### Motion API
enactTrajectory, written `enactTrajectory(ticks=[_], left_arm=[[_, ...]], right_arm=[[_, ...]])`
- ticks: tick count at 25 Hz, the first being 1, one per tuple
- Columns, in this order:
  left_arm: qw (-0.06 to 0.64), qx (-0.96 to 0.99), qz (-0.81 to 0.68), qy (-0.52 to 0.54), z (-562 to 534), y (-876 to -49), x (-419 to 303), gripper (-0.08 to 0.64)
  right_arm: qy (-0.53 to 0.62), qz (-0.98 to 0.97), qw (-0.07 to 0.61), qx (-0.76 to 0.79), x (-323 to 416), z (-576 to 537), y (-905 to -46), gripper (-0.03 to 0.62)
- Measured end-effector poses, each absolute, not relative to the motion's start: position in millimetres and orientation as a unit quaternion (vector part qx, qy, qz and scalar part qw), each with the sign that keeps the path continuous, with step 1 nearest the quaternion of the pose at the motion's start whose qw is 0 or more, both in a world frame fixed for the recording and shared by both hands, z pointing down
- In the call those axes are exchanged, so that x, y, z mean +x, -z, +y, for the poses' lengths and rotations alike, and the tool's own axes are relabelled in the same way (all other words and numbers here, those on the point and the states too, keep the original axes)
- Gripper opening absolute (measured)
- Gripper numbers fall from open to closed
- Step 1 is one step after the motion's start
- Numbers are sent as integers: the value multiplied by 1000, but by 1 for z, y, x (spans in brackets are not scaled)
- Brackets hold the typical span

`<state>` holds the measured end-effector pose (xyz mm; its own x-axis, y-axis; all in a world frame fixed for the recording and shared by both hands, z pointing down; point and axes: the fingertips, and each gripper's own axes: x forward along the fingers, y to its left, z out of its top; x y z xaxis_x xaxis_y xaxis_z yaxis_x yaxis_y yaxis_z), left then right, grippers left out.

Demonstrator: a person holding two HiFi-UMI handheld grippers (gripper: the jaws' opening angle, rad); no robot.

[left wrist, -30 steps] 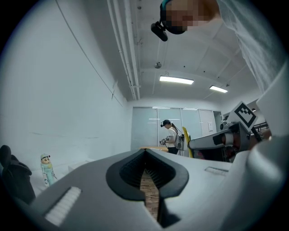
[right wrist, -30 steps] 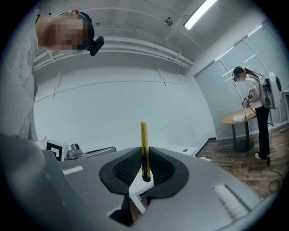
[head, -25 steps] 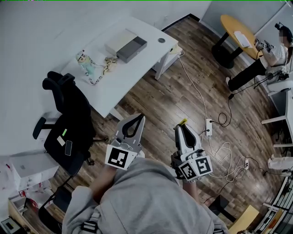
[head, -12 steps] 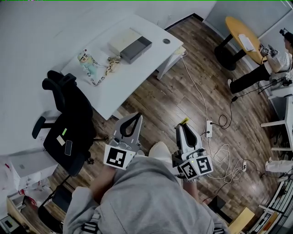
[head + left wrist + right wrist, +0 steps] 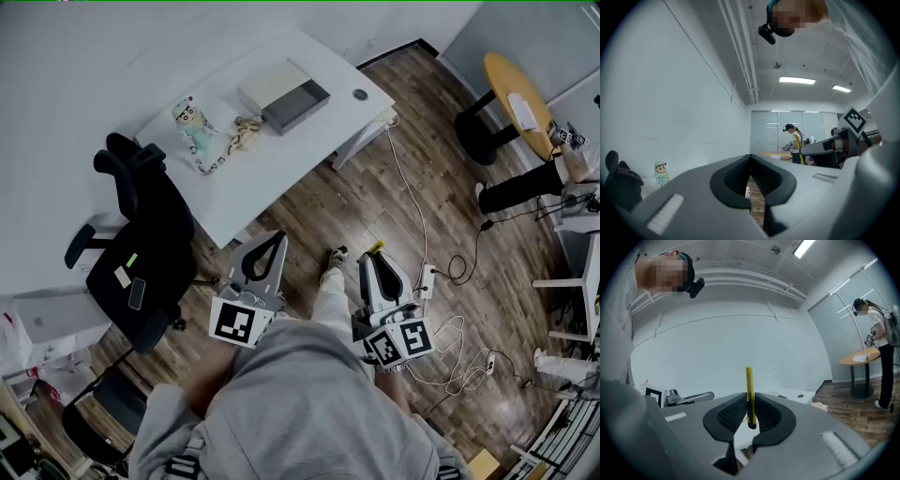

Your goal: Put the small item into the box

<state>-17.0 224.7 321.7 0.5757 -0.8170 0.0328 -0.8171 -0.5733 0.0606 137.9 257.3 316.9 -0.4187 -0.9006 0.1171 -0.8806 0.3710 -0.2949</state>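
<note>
My right gripper is shut on a thin yellow utility knife, which sticks up past the jaw tips; its yellow end shows in the head view. My left gripper is shut with nothing between its jaws. Both hang over the wooden floor, some way short of the white table. An open box with a pale lid and a dark grey tray lies on that table. Beside it stand a small cartoon figurine and a tangle of cord.
A black office chair stands left of my left gripper. Cables and a power strip trail over the floor at right. A person stands by a round yellow table at far right. My own foot shows between the grippers.
The view has shifted, so the table and box sit further right in frame. My foot has stepped forward into view between the grippers. Both grippers stay shut.
</note>
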Motion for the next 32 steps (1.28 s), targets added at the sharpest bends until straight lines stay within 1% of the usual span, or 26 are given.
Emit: enactTrajectory(ticks=[7, 20, 32], left_arm=[[30, 874, -485, -2, 183, -320, -2, 3], [27, 860, -510, -10, 108, -310, 61, 3], [24, 828, -560, -18, 72, -304, 105, 3]], right_arm=[[162, 837, 26, -521, 162, 209, -316, 67], [161, 864, 13, -476, 212, 119, -310, 67], [172, 889, 17, -423, 257, 63, -310, 67]])
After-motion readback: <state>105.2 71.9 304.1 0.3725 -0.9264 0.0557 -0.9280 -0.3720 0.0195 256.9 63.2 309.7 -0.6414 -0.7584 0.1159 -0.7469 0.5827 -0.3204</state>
